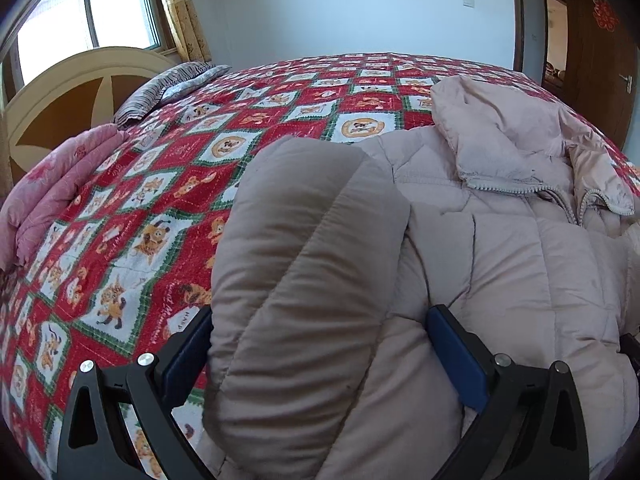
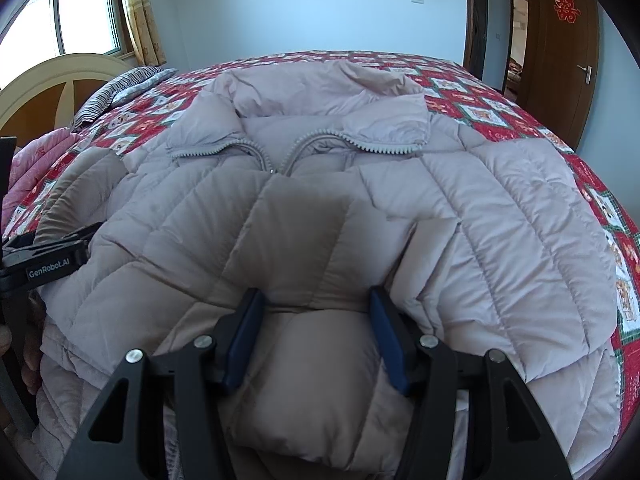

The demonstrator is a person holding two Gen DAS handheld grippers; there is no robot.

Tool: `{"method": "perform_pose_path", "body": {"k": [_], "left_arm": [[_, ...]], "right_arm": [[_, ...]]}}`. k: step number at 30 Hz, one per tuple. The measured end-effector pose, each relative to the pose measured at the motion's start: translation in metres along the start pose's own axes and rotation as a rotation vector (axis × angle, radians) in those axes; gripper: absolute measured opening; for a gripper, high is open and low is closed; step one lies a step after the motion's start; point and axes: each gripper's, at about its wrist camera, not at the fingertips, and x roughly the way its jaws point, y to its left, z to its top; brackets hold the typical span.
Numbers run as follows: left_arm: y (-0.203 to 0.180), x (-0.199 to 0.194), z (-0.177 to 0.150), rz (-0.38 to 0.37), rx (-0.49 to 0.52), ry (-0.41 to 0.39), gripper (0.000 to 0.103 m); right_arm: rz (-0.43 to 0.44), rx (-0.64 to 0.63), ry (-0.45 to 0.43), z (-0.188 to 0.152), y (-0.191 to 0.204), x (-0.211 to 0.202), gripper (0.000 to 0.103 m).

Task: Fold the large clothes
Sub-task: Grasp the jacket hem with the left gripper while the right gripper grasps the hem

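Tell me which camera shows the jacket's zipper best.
The right wrist view: the zipper lies centred, both open halves and the collar facing the camera. The left wrist view shows the zipper only at the right side, foreshortened and partly hidden by folds of the jacket.

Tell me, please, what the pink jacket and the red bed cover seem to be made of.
The jacket looks like a padded synthetic shell, perhaps nylon or polyester: puffy stitched panels, a faint sheen, fine wrinkles. Its filling cannot be seen. The bed cover looks like matte printed cotton, or a similar woven cloth: flat, no shine, with cartoon squares and thin stitched lines across it.
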Motion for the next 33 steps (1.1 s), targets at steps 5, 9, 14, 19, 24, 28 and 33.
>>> {"method": "perform_pose_path", "body": {"k": [5,9,14,19,24,28,33], "left_arm": [[0.006,-0.034,0.028,0.006,0.022,-0.074,0.102],[-0.002,-0.046,0.082,-0.069,0.018,-0.106,0.102],[-0.047,-0.005,0.145,-0.136,0.066,-0.123,0.102],[-0.092,0.07,0.169,-0.182,0.112,0.032,0.102],[-0.103,0.093,0.18,-0.196,0.103,0.026,0.088],[-0.119,0.094,0.176,-0.255,0.213,0.053,0.015],[-0.111,0.074,0.169,-0.253,0.247,-0.031,0.004]], "right_arm": [[0.019,0.012,-0.005,0.0,-0.002,-0.001,0.059],[0.061,0.03,-0.016,-0.001,-0.005,-0.004,0.064],[0.096,0.038,-0.022,-0.003,-0.004,-0.005,0.071],[0.153,0.063,-0.035,-0.003,-0.01,-0.008,0.078],[0.169,0.066,-0.037,-0.003,-0.009,-0.007,0.08],[0.18,0.069,-0.037,-0.002,-0.008,-0.006,0.082],[0.22,0.101,-0.048,-0.001,-0.016,-0.009,0.082]]}}
